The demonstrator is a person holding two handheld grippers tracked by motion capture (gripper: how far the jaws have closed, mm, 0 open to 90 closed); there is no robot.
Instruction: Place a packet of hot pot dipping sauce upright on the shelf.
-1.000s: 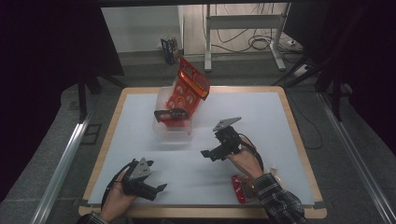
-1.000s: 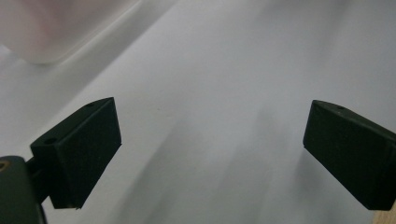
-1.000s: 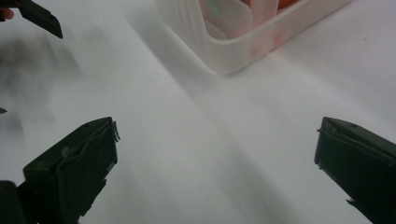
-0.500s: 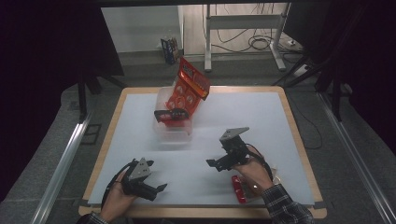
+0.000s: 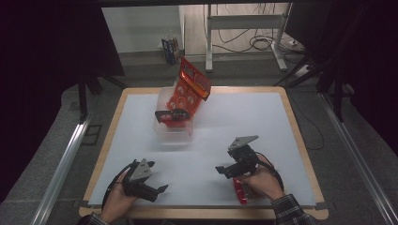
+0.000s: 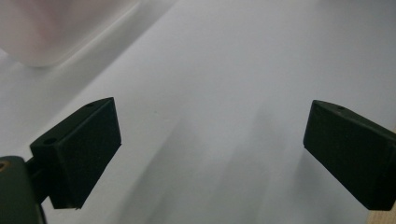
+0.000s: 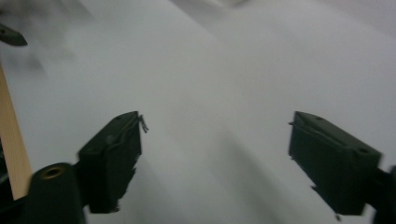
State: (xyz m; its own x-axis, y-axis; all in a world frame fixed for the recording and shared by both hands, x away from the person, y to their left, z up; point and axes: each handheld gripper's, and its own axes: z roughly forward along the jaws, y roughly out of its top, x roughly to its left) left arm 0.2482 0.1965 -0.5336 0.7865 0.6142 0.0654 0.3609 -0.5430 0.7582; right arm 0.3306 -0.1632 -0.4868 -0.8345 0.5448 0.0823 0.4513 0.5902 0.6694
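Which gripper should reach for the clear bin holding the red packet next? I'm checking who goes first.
Probably the left gripper: the clear bin lies on its side, while the right gripper sits across the table. Both are open and empty.

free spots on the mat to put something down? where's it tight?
Widest bare patch: right half of the white mat, between the clear bin and the mat's right edge. Also bare: the strip between the left gripper and right gripper. Crowded: the bin with its red packet, far left-centre.

Matt white table [image 5: 244, 126] sheet, wooden rim; clear plastic tub [image 5: 174, 131]; glossy red packet [image 5: 187, 91].
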